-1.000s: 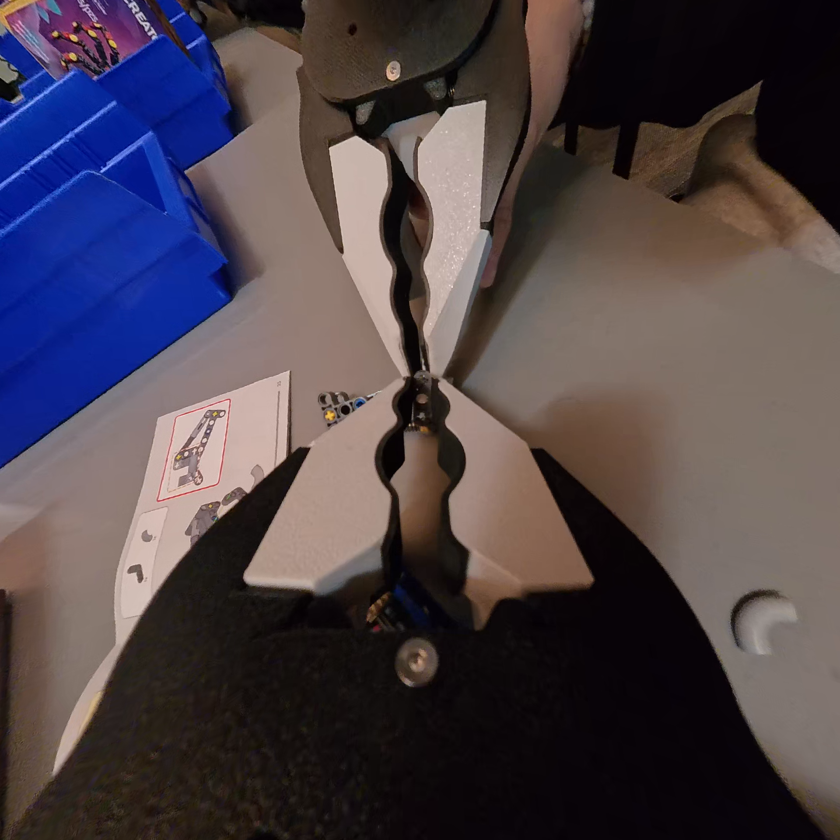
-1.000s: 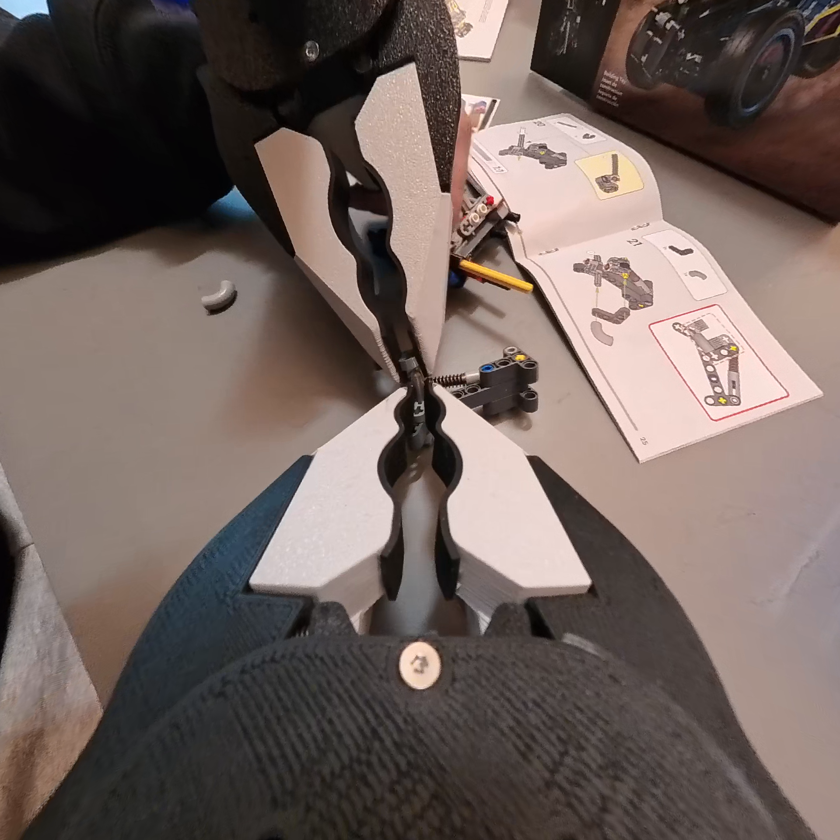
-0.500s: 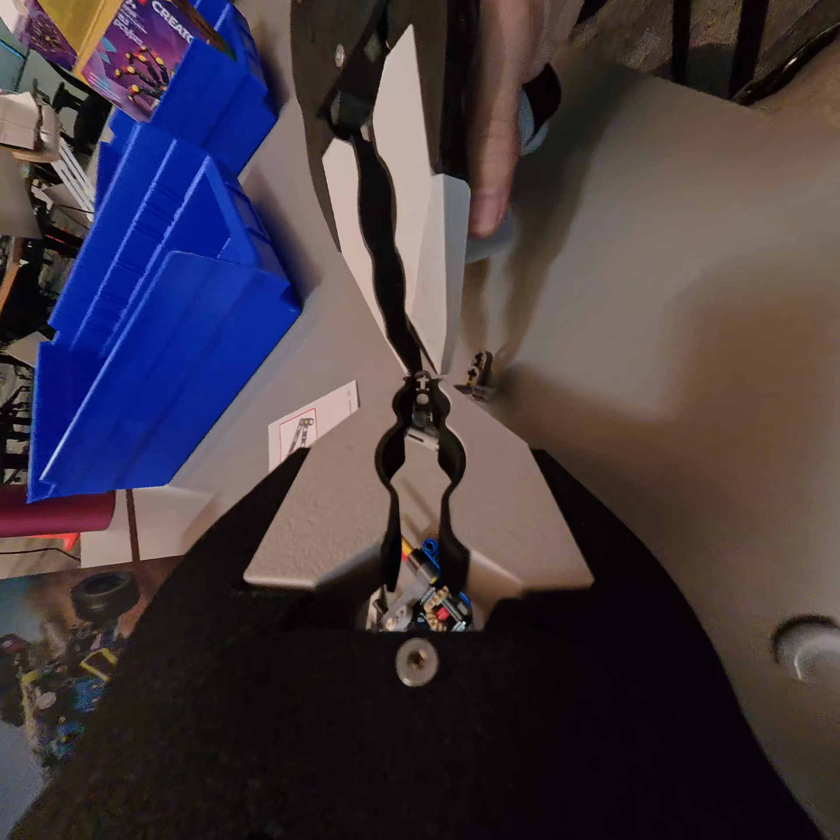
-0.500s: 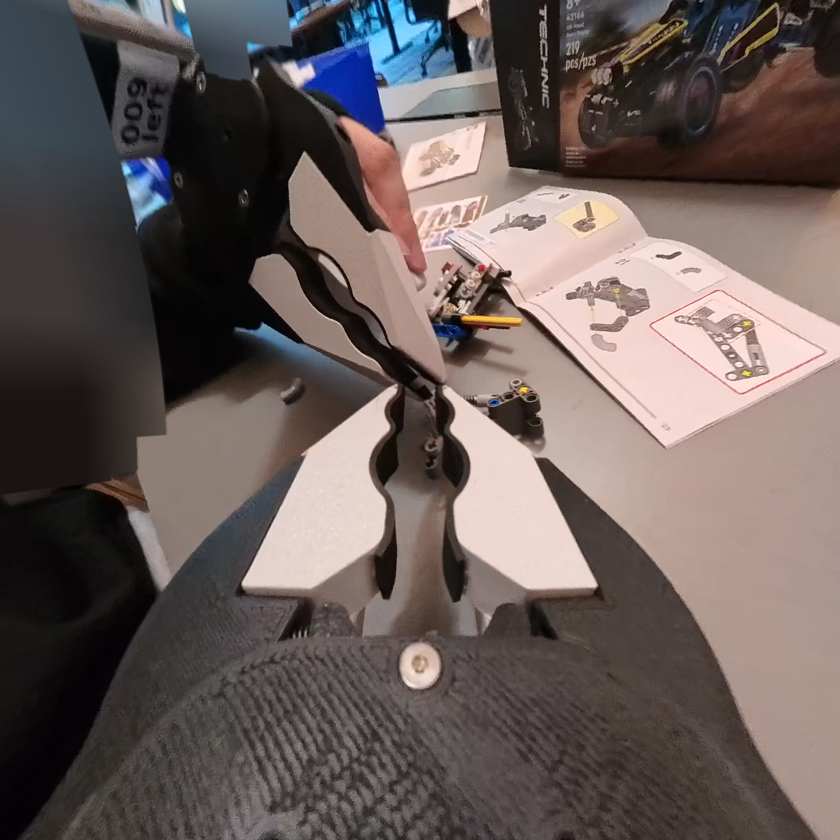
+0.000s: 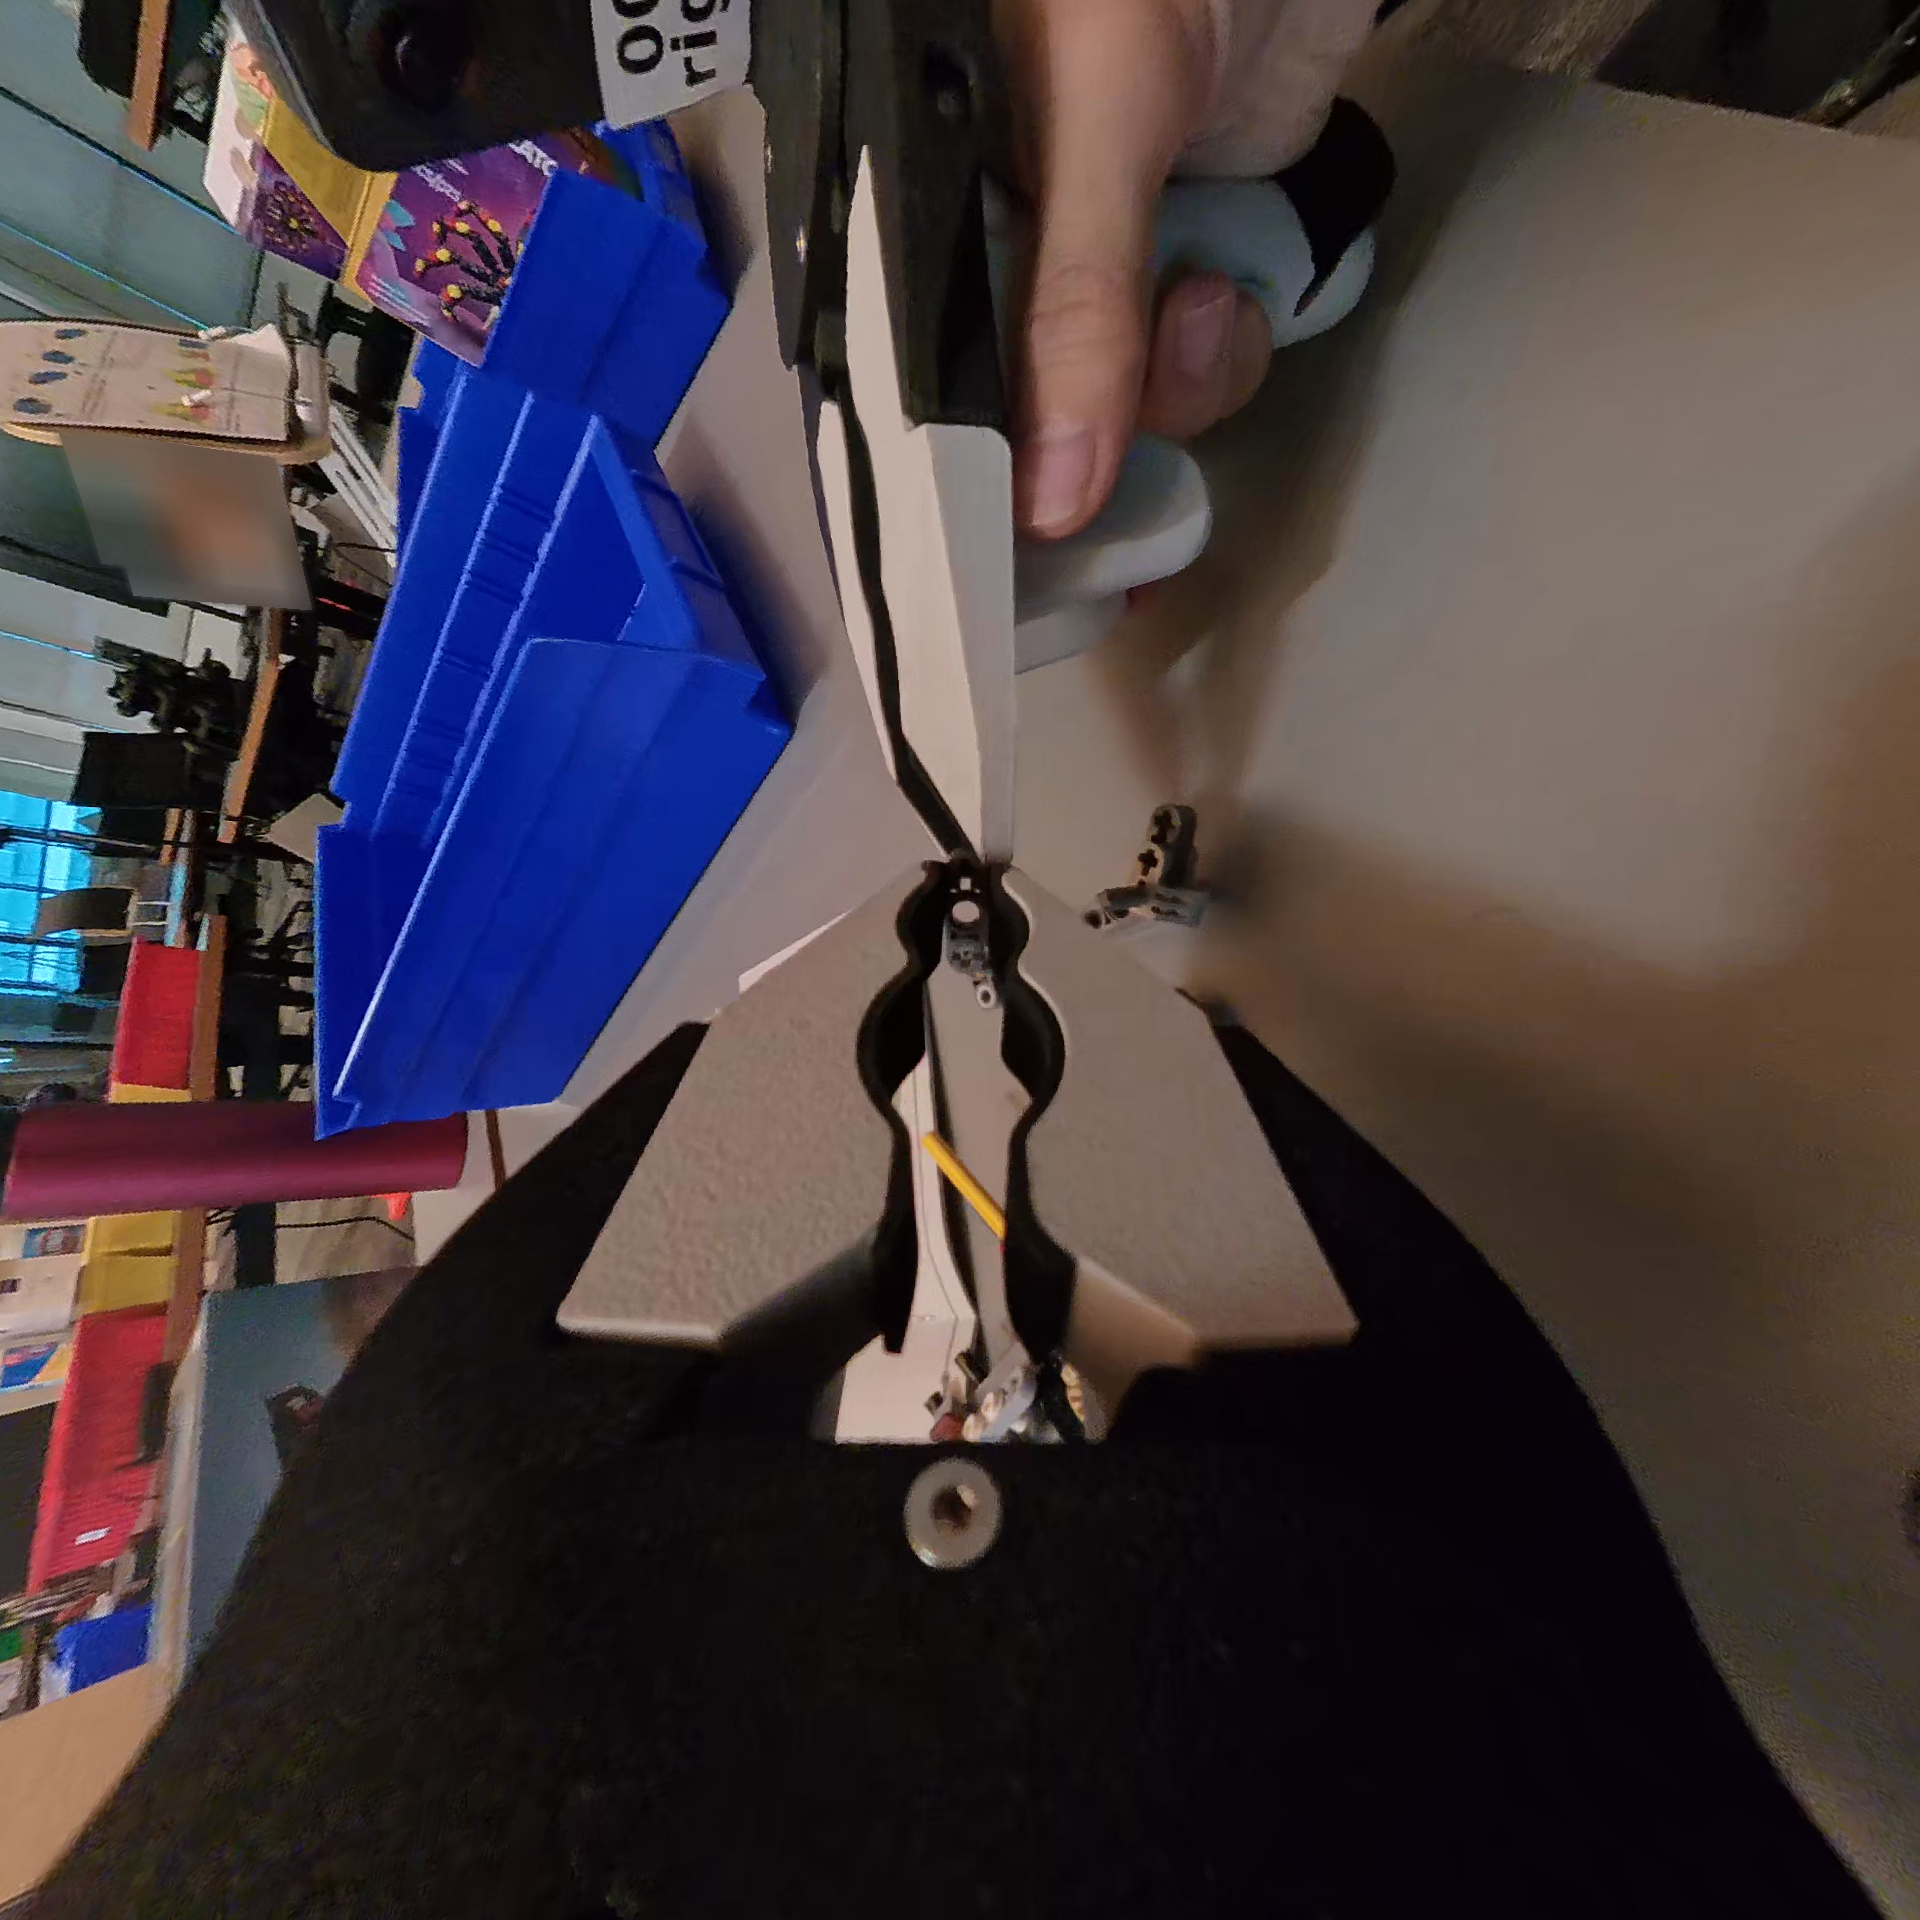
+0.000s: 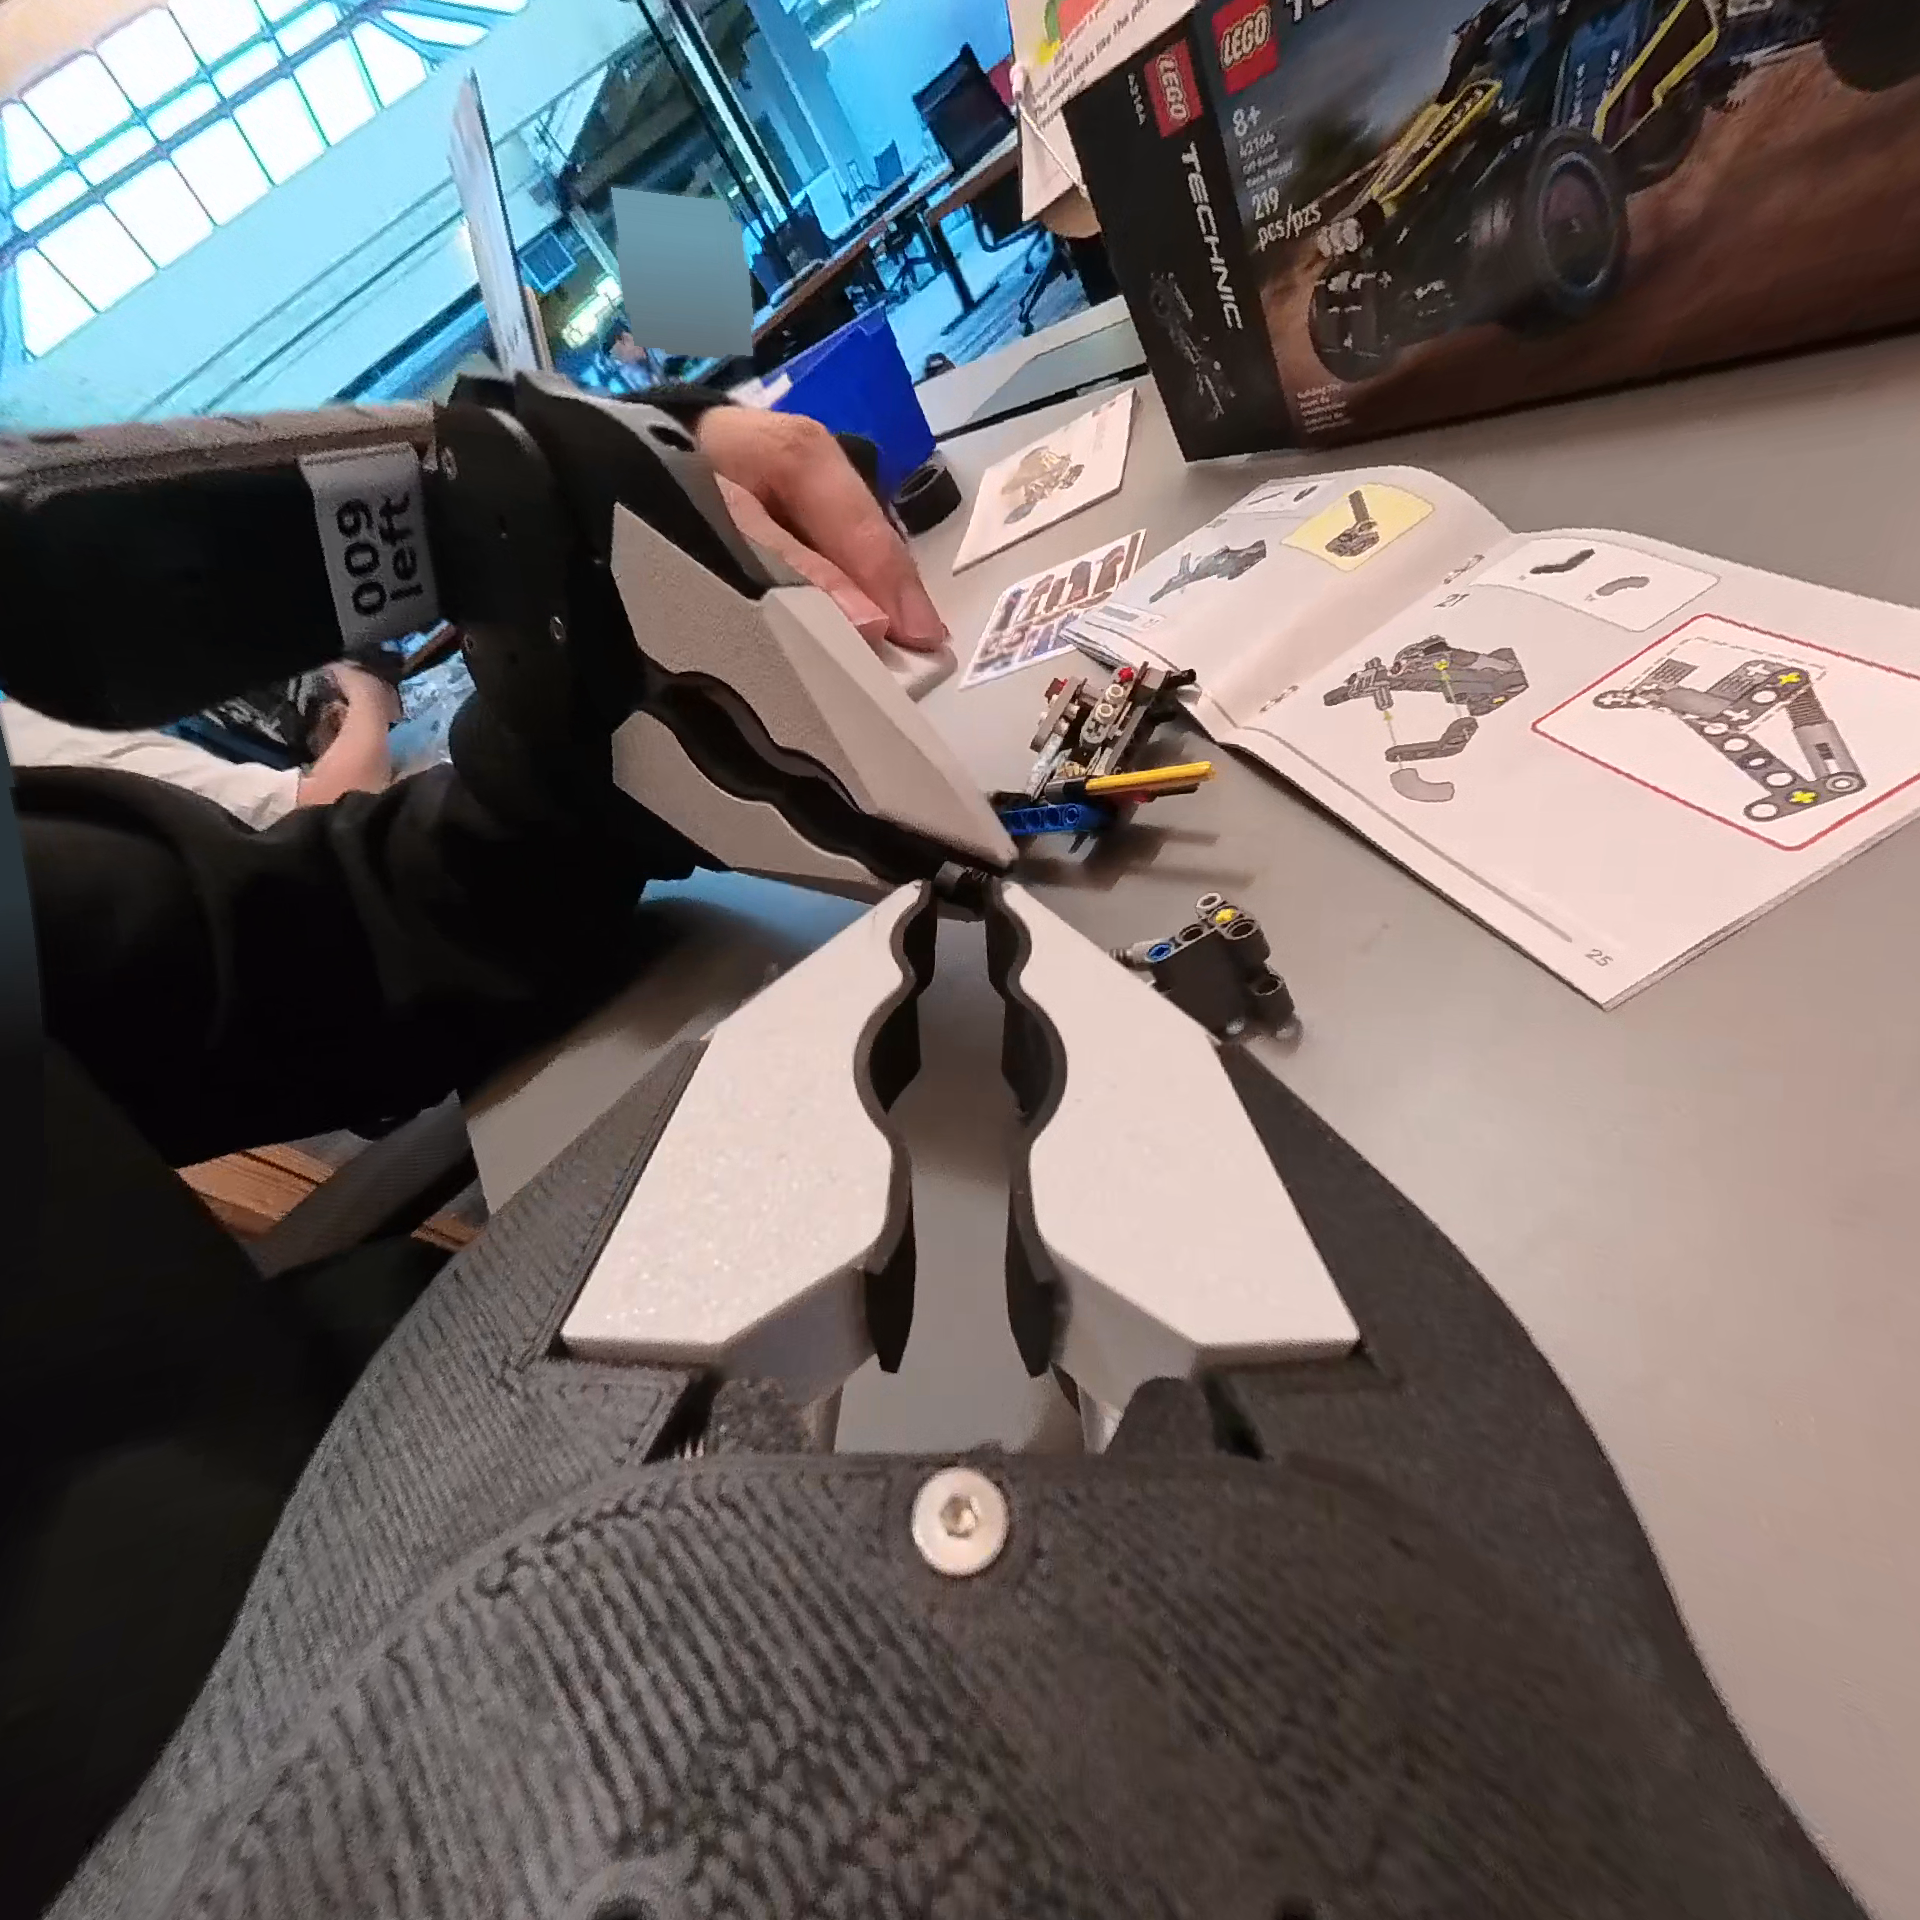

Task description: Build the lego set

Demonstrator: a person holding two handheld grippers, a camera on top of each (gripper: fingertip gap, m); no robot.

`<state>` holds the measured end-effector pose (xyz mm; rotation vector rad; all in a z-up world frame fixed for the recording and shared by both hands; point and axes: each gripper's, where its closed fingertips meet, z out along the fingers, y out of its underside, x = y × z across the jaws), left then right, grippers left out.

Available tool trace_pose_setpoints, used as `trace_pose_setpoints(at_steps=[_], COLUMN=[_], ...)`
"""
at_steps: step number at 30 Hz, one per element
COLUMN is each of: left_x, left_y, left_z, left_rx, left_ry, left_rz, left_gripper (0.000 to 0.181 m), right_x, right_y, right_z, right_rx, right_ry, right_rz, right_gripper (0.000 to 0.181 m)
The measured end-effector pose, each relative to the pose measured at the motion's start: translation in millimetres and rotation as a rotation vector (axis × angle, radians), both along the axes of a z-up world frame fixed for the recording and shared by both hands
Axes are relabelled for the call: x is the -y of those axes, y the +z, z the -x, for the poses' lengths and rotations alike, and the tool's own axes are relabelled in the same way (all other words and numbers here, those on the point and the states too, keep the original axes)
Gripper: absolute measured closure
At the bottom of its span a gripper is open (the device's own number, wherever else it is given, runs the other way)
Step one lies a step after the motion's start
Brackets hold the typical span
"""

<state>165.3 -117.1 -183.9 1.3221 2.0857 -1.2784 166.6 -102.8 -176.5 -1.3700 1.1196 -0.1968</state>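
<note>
1. We see a grey table (image 6: 1558,1195), with an open instruction booklet (image 6: 1558,727) lying flat on it. We place everything else from this booklet.
2. A large cardboard set box (image 6: 1558,208) with a picture of a buggy stands upright just behind the booklet.
3. Blue plastic bins (image 5: 540,727) sit in a row on the table. Only the left wrist view shows them, so we cannot place them against the booklet.
4. The left gripper (image 5: 966,904) is held above the table to the left of the booklet. A hand (image 6: 821,520) is wrapped around it. Its jaws are narrow and pinch a small grey piece (image 5: 966,925) at the very tips.
5. The right gripper (image 6: 961,899) meets the left one tip to tip, also left of the booklet. Its jaws are narrow too, and close on the other end of the same piece.
6. A part-built model (image 6: 1101,727), dark with a yellow rod and a blue beam, rests on the table touching the booklet's left edge.
7. A dark block of joined beams (image 6: 1216,961) lies near the booklet's nearest corner, just right of the gripper tips.
</note>
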Motion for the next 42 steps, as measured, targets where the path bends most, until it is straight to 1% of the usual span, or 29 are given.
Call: trace_pose_setpoints(at_steps=[7,12,15,17,21,26,31,32,33,35,36,38,39,41,42], left_x=[2,4,5,6,6,6,3,3,2,2,1,0,-2,-1,-3], left_y=[3,6,6,7,11,13,12,12,14,17,18,20,22,35,41], left_z=[-1,-3,-6,-5,-5,-4,-2,-1,0,-1,0,1,5,13,18], left_rx=[0.062,0.155,0.214,0.217,0.164,0.009,-0.130,-0.161,-0.194,-0.252,-0.287,-0.412,-0.511,-0.731,-0.837], left_ry=[0.011,0.027,0.043,0.045,0.044,0.041,0.040,0.041,0.039,0.050,0.047,0.052,0.043,0.023,-0.001], left_rz=[0.026,0.052,0.055,0.065,0.077,0.087,0.041,0.033,0.023,0.016,0.007,-0.027,-0.064,-0.083,-0.110], left_gripper=[0.177,0.177,0.177,0.176,0.178,0.178,0.181,0.181,0.181,0.181,0.181,0.181,0.181,0.181,0.181], right_x=[2,4,6,8,9,9,6,7,9,8,8,7,6,3,0], right_y=[4,6,5,3,5,9,8,8,7,4,2,4,7,8,8], right_z=[-1,-3,-5,-6,-6,-5,-1,-2,-3,-1,0,2,3,3,4], right_rx=[-0.012,-0.012,-0.003,0.010,0.043,0.056,0.020,0.017,0.019,0.014,0.008,0.030,0.057,0.107,0.132], right_ry=[-0.010,-0.025,-0.052,-0.066,-0.076,-0.066,-0.015,-0.018,-0.031,-0.015,-0.005,0.023,0.033,0.036,0.049], right_rz=[-0.085,-0.123,-0.114,-0.086,-0.036,-0.047,-0.085,-0.084,-0.068,-0.009,0.019,0.078,0.111,0.202,0.246], right_gripper=[0.173,0.172,0.174,0.180,0.181,0.181,0.181,0.179,0.173,0.172,0.167,0.159,0.158,0.154,0.156])
